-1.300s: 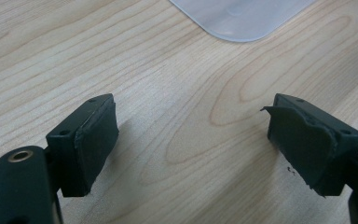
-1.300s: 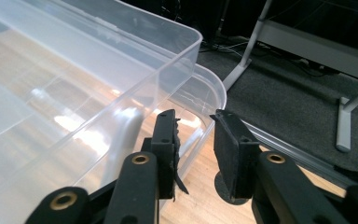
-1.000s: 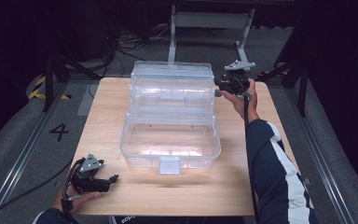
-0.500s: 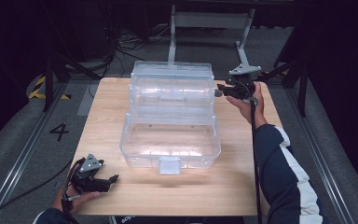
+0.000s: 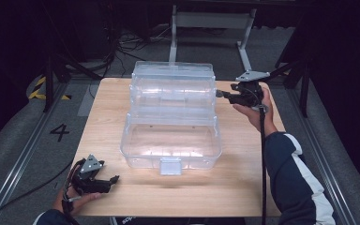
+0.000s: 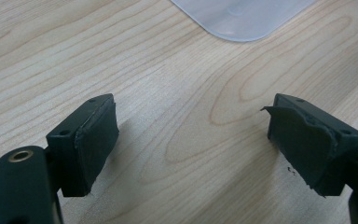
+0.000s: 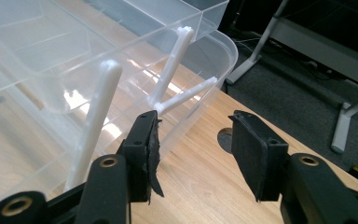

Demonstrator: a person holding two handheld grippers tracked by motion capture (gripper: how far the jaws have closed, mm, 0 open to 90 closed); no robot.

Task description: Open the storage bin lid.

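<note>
- Your right gripper sits just off the right end of the clear plastic box, at its upper tier; its jaws have just been opening and nothing is between them.
- Its own view adds what the high view cannot: the white hinge arms on the box's end wall, just ahead of the left jaw.
- Your left gripper rests on the wooden table, jaws apart and empty.
- Ahead of it, its view catches one rounded box corner.
</note>
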